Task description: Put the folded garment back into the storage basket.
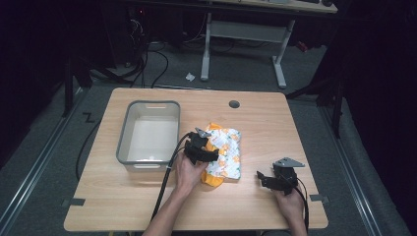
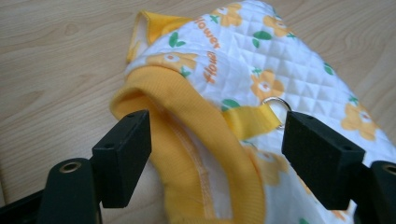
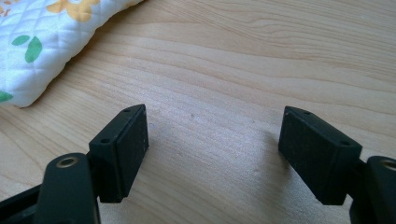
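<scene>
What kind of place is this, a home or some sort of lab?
Most likely a lab or recording workspace. A light wooden table stands on grey carpet amid loose black floor cables, with a white-legged desk behind it and dark surroundings. On it lie a grey plastic bin and a quilted floral garment.

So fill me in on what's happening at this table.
A person works with a gripper in each hand. The left gripper hangs open over the yellow ribbed edge of a quilted flower-print garment lying on the wooden table, beside a grey tub. Its pads are not pressing the cloth. The right gripper rests open over bare wood, apart from the garment.
</scene>
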Tool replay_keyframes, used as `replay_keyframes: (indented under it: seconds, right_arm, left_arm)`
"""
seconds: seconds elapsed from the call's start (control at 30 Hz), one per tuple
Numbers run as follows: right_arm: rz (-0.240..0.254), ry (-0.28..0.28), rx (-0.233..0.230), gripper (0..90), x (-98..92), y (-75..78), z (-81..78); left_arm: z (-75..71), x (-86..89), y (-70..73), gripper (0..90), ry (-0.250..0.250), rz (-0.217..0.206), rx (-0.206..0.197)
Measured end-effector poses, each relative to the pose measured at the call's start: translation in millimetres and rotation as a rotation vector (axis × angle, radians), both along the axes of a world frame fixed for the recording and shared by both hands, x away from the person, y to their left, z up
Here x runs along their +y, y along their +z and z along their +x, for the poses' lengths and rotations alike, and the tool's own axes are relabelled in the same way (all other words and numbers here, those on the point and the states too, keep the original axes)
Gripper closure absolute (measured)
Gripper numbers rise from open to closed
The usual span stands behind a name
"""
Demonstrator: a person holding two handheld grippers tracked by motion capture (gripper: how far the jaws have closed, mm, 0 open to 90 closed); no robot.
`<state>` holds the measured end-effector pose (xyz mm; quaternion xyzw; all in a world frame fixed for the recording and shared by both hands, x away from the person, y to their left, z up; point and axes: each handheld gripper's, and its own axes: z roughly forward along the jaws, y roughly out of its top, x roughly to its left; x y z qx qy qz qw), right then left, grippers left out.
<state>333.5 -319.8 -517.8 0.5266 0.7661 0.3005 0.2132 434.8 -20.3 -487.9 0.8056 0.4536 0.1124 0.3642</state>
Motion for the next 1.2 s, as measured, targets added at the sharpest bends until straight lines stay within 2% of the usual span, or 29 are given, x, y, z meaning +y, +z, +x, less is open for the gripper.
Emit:
replay_keyframes:
  seconds: [0.1,0.27,0.47,0.57,0.6,0.77,0.8,0.83,0.87,0.9,1.07,1.2]
  right_arm:
    - [0.0,0.0,0.0,24.3,0.0,0.0,0.0]
    - [0.0,0.0,0.0,24.3,0.0,0.0,0.0]
    - [0.0,0.001,0.0,24.3,0.0,0.0,0.0]
    - [0.0,0.0,0.0,24.3,0.0,0.0,0.0]
    - [0.0,-0.001,0.001,24.3,0.0,0.0,-0.1]
    - [0.0,0.0,0.0,24.3,0.0,0.0,-0.1]
    - [0.0,0.0,0.0,24.3,0.0,0.0,0.0]
    - [0.0,0.0,0.0,24.3,0.0,0.0,0.0]
    - [0.0,0.0,0.0,24.3,0.0,0.0,0.0]
    - [0.0,0.001,0.0,24.3,0.0,0.0,0.0]
    - [0.0,-0.001,0.001,24.3,0.0,0.0,-0.1]
    - [0.0,0.0,0.0,24.3,0.0,0.0,0.0]
  left_arm:
    - [7.1,0.1,-9.5,24.3,0.032,0.007,0.032]
    - [9.2,-2.6,-15.0,24.1,0.041,0.026,0.047]
    - [14.0,-4.7,-25.9,23.3,0.043,0.04,0.094]
    - [13.0,-7.8,-26.8,23.2,0.04,0.06,0.073]
    - [11.7,-10.1,-27.4,23.9,0.034,0.081,0.054]
    - [8.4,-13.6,-26.1,37.7,0.001,0.101,0.034]
    - [7.6,-14.3,-26.0,37.7,-0.006,0.097,0.03]
    - [7.0,-14.8,-25.9,44.9,-0.014,0.095,0.026]
    - [6.6,-15.1,-25.7,44.9,-0.023,0.092,0.025]
    - [5.9,-15.9,-25.4,50.8,-0.034,0.086,0.024]
    - [4.7,-17.0,-24.7,64.4,-0.06,0.069,0.033]
    - [3.6,-17.7,-24.0,69.9,-0.067,0.064,0.03]
